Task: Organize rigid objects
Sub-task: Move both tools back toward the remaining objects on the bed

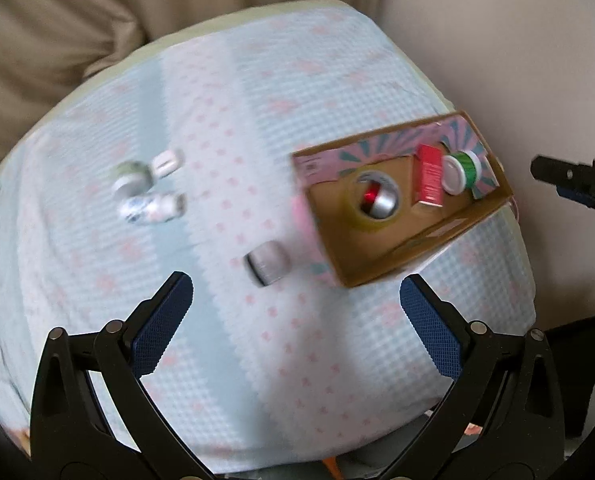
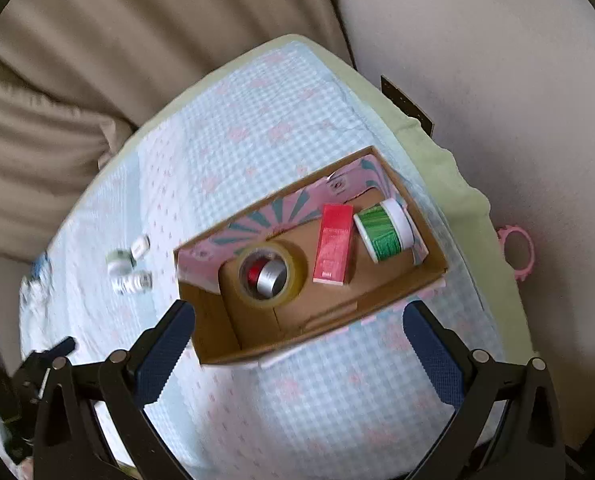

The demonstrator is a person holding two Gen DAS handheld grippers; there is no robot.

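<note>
Both grippers hover above the surface [image 2: 281,408], which is covered in a blue-and-pink checked cloth. Nothing is held.

Left gripper [image 1: 295,312]: jaws wide apart, empty. Right gripper [image 2: 297,340]: jaws wide apart, empty, just above the near wall of the cardboard box [image 2: 225,340].

Box contents, right wrist view:
- tape roll [image 2: 271,276] lying flat at the 9 o'clock end, with a small red-and-silver can [image 2: 269,276] inside its core
- red carton [image 2: 333,250] in the middle, lying flat
- green jar with white lid [image 2: 385,230] on its side at the 3 o'clock end, just beside the carton

Loose on the cloth, left wrist view (motion-blurred):
- small white cylinder [image 1: 267,266] on its side, just beside the box's near-left corner, at 12 o'clock from the left jaws
- cluster of three at 10 o'clock, well apart from the box: white-lidded jar [image 1: 131,180], small white piece [image 1: 169,162], blue-patterned white bottle [image 1: 153,208] on its side. Can't tell whether they touch.

Pink plastic ring [image 2: 517,254] sits past the surface's edge at 3 o'clock in the right wrist view.
</note>
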